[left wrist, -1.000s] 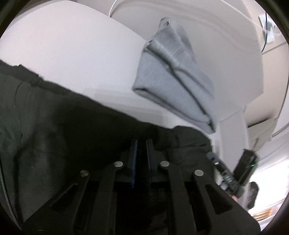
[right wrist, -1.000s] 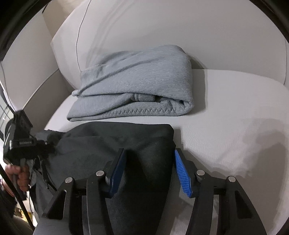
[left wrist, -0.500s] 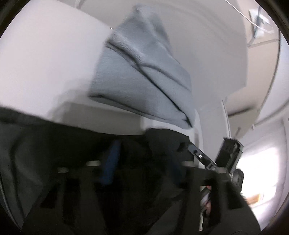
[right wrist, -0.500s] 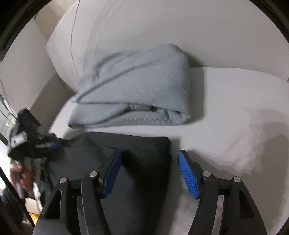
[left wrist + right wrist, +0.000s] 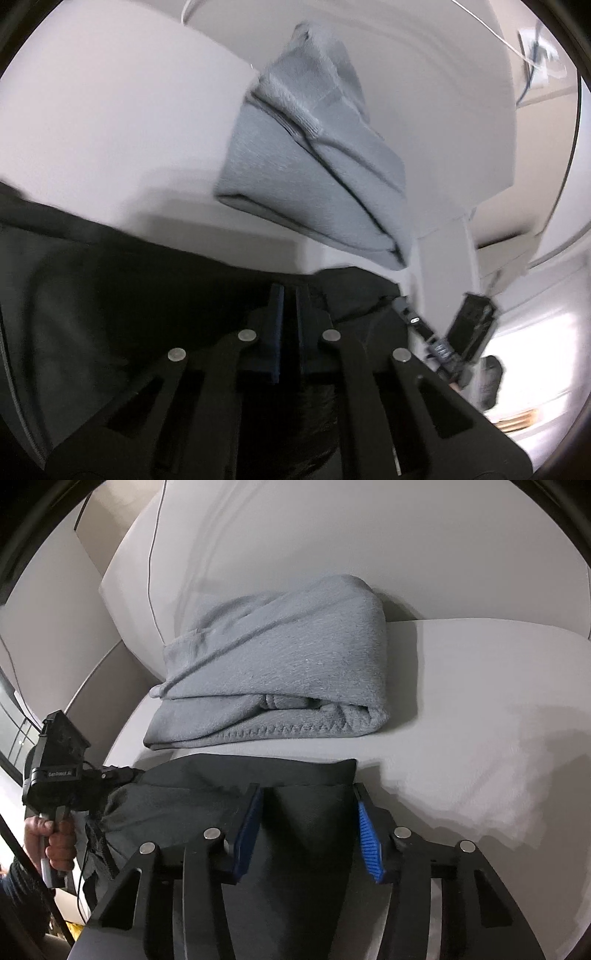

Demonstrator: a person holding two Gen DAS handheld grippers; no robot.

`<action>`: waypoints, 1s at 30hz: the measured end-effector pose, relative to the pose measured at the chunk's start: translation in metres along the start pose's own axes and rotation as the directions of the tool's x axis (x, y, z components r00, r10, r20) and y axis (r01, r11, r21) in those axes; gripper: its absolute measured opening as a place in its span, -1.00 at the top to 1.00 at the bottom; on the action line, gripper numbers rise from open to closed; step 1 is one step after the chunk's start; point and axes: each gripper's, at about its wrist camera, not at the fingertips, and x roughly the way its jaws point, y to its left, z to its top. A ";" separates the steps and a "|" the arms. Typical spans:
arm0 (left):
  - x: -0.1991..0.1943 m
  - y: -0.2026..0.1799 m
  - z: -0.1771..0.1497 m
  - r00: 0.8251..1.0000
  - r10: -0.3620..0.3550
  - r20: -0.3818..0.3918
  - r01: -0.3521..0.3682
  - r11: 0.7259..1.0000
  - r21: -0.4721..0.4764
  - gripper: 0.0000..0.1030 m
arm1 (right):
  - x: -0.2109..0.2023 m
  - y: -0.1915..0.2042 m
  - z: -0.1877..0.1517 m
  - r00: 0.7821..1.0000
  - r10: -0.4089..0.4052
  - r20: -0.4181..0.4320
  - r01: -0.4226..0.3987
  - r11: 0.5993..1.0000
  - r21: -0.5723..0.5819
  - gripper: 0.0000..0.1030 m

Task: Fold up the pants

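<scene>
Black pants (image 5: 207, 794) lie on a pale cushion, filling the lower left of the left wrist view (image 5: 110, 314). My left gripper (image 5: 290, 291) has its jaws together on the dark cloth. In the right wrist view the left gripper (image 5: 118, 775) pinches the bunched far-left end of the pants, with a hand (image 5: 55, 838) on its handle. My right gripper (image 5: 306, 801) straddles the pants' near right corner. Its blue pads (image 5: 365, 834) are closing with the cloth between them, apart from it. The right gripper (image 5: 413, 317) also shows at the right of the left wrist view.
A folded grey garment (image 5: 280, 679) rests on the cushion just behind the pants, also visible in the left wrist view (image 5: 314, 177). The white seat cushion (image 5: 480, 686) stretches to the right. A back cushion (image 5: 295, 535) rises behind, and the sofa's side wall (image 5: 92, 672) is at the left.
The left jaws spread over the pants and then came back together on the cloth while that view swung. The right jaws widened, then narrowed around the pants' corner.
</scene>
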 end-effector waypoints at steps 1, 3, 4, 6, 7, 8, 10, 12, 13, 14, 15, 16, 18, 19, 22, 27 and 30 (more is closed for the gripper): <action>-0.004 -0.002 -0.004 0.999 0.051 0.011 -0.052 0.998 0.029 0.94 | 0.000 0.001 0.000 1.000 -0.005 -0.001 0.005 1.000 -0.010 0.06; -0.002 0.002 -0.007 0.994 0.111 -0.001 -0.111 0.993 0.042 0.94 | 0.003 0.005 -0.001 1.000 -0.023 -0.005 0.023 0.999 -0.037 0.06; 0.002 0.003 -0.008 0.990 0.140 -0.009 -0.139 0.989 0.052 0.96 | 0.004 0.006 -0.001 1.000 -0.031 -0.004 0.031 0.998 -0.048 0.06; 0.002 -0.001 -0.009 0.985 0.173 0.009 -0.173 0.980 0.102 0.95 | 0.005 0.011 -0.004 0.998 -0.056 0.001 0.056 0.995 -0.079 0.06; -0.002 -0.005 -0.006 0.983 0.181 0.015 -0.182 0.976 0.119 0.95 | 0.005 0.012 -0.004 0.998 -0.065 0.001 0.065 0.994 -0.090 0.06; -0.009 -0.008 -0.005 0.983 0.182 0.037 -0.186 0.975 0.123 0.92 | 0.004 0.014 -0.004 0.997 -0.075 0.001 0.074 0.992 -0.098 0.06; -0.028 -0.013 -0.002 0.981 0.169 0.096 -0.181 0.975 0.132 0.91 | -0.002 0.016 -0.002 0.995 -0.098 0.011 0.098 0.990 -0.101 0.05; -0.043 -0.024 -0.003 0.989 0.104 0.110 -0.121 0.980 0.159 0.77 | -0.017 0.023 -0.002 0.993 -0.110 0.042 0.114 0.986 -0.119 0.05; -0.049 -0.029 -0.008 0.993 0.060 0.106 -0.079 0.979 0.187 0.62 | -0.024 0.027 -0.002 0.993 -0.103 0.053 0.109 0.986 -0.123 0.05; -0.054 -0.035 -0.015 0.995 0.029 0.098 -0.051 0.970 0.237 0.54 | -0.035 0.033 -0.004 0.994 -0.079 0.072 0.088 0.988 -0.130 0.05; -0.055 -0.040 -0.021 0.995 0.032 0.091 -0.057 0.960 0.276 0.54 | -0.045 0.041 -0.009 0.995 -0.050 0.088 0.063 0.988 -0.141 0.05; -0.053 -0.045 -0.030 0.996 0.048 0.075 -0.070 0.942 0.330 0.54 | -0.052 0.049 -0.013 0.995 -0.030 0.094 0.045 0.986 -0.159 0.05; -0.044 -0.045 -0.042 0.993 0.110 0.046 -0.119 0.916 0.383 0.58 | -0.059 0.068 -0.028 0.997 -0.003 0.083 0.021 0.975 -0.220 0.05; -0.035 -0.040 -0.048 0.988 0.148 0.029 -0.148 0.912 0.382 0.61 | -0.058 0.078 -0.039 0.998 -0.006 0.067 0.024 0.965 -0.262 0.05; -0.019 -0.026 -0.057 0.981 0.196 0.001 -0.181 0.906 0.384 0.68 | -0.042 0.091 -0.068 0.997 -0.073 0.000 0.069 0.934 -0.350 0.05; -0.025 -0.019 -0.063 0.952 0.300 0.055 -0.295 0.860 0.416 0.67 | -0.032 0.081 -0.080 0.992 -0.126 -0.013 0.113 0.923 -0.368 0.13; -0.043 -0.018 -0.074 0.963 0.256 0.082 -0.267 0.870 0.415 0.69 | -0.044 0.084 -0.082 0.985 -0.174 -0.004 0.161 0.919 -0.359 0.12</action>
